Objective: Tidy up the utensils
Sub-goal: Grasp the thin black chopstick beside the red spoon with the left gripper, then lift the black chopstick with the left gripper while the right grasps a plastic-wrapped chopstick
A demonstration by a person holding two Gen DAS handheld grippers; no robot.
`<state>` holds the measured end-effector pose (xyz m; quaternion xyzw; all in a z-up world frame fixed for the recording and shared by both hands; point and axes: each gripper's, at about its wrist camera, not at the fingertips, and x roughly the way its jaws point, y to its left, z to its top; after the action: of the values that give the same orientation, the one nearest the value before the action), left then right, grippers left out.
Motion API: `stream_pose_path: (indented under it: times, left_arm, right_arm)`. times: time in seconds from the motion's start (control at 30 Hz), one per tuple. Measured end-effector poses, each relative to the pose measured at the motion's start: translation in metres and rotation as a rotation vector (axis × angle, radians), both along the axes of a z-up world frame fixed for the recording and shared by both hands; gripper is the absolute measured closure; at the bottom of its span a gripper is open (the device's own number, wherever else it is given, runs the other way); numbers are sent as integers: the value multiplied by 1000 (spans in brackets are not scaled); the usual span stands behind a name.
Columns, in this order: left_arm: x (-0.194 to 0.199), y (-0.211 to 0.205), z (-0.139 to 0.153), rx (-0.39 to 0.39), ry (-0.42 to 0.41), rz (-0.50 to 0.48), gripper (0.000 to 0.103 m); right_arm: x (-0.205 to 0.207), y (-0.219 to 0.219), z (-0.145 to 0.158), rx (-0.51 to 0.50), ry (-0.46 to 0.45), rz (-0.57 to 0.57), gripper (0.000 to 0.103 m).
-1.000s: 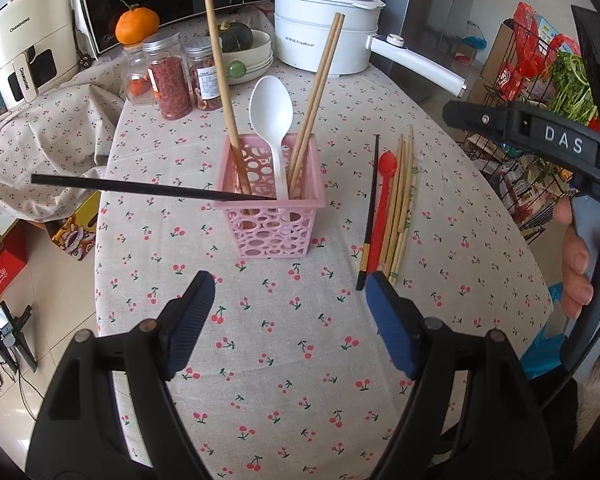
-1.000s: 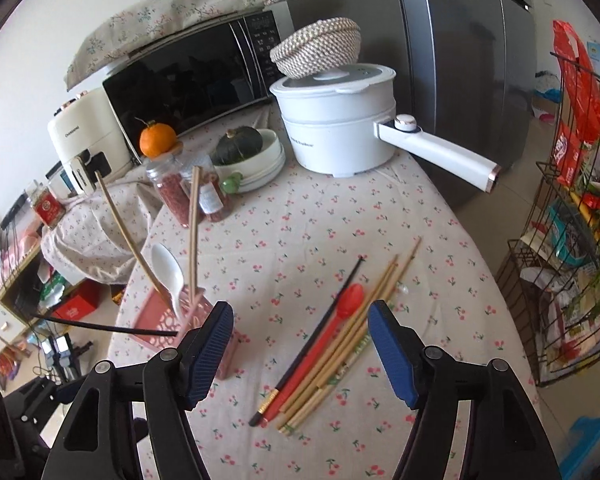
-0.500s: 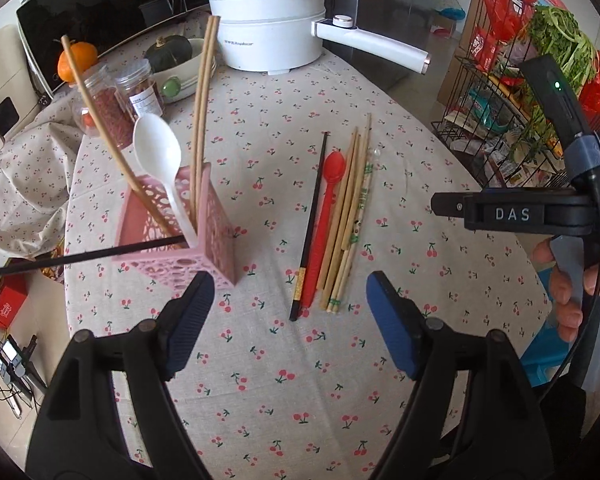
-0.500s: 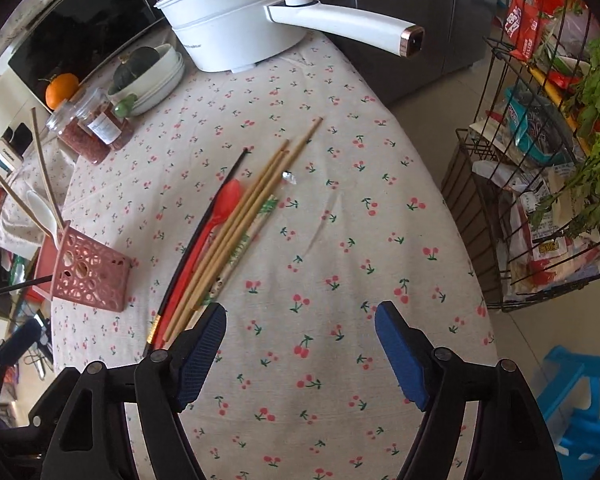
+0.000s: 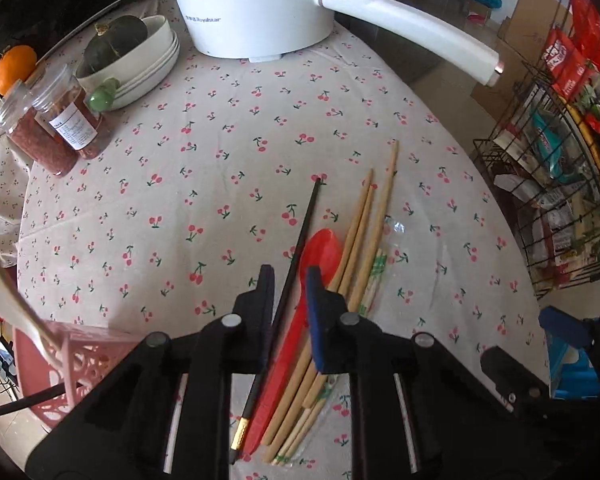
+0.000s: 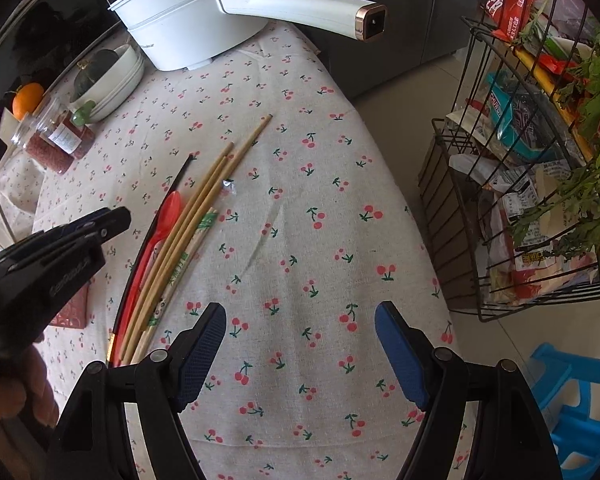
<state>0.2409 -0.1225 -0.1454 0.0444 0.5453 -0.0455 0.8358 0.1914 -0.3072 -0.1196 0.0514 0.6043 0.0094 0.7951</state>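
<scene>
A black chopstick [image 5: 300, 248], a red spoon [image 5: 314, 256] and several wooden chopsticks [image 5: 370, 232] lie side by side on the cherry-print tablecloth [image 5: 220, 168]. My left gripper [image 5: 290, 284] is low over them, its jaws nearly closed around the black chopstick and the red spoon's handle; whether they pinch is unclear. It also shows in the right wrist view [image 6: 112, 218]. The pink basket [image 5: 60, 364] at lower left holds a white spoon and chopsticks. My right gripper [image 6: 300, 344] is open and empty above bare cloth, right of the utensil pile [image 6: 172, 248].
A white electric pot [image 5: 256, 4] with a long handle [image 5: 412, 36] stands at the back. Stacked bowls with a squash [image 5: 128, 56], two jars [image 5: 56, 124] and an orange [image 5: 14, 68] sit at back left. A wire rack of groceries [image 6: 540, 152] stands right of the table.
My left gripper moved right from the pink basket down onto the loose utensils and its jaws narrowed around the black chopstick and red spoon. My right gripper dropped lower over the table's right side.
</scene>
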Motion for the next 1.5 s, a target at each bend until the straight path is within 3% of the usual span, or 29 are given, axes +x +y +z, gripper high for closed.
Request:
stream_pose_path:
  times: [0.13,0.3,0.37,0.57,0.6,0.7,0.87,1.23,1.5]
  left_arm:
    - [26,0,-15,-19,15,31,88]
    - [47,-9,-27,-77,56,-5,88]
    - [52,-12,-38,-48,104,2,88]
    - [52,-15,-40,-13,102,-10,89]
    - [50,-15,-39,-13,108,-11,95]
    - [46,-10,-38,-32,107,5,95]
    - [26,5,-13,-66,26,10,96]
    - [-50,21,65,-120,-165,-108,97]
    - [-98,49,94,-170,-233,-138,97]
  right_arm:
    - [2,0,-1,1,-1,9,25]
    - [7,-1,-4,7,9,6,25]
    - [8,-1,-5,11,10,2,25]
    - [10,0,-5,6,6,8,25]
    - [10,1,-5,6,7,9,25]
    - [9,2,-4,3,4,17,25]
    - [6,4,3,0,-16,31,25]
    - [2,14,9,14,-29,29,25]
    - [9,23,4,17,-20,24,25]
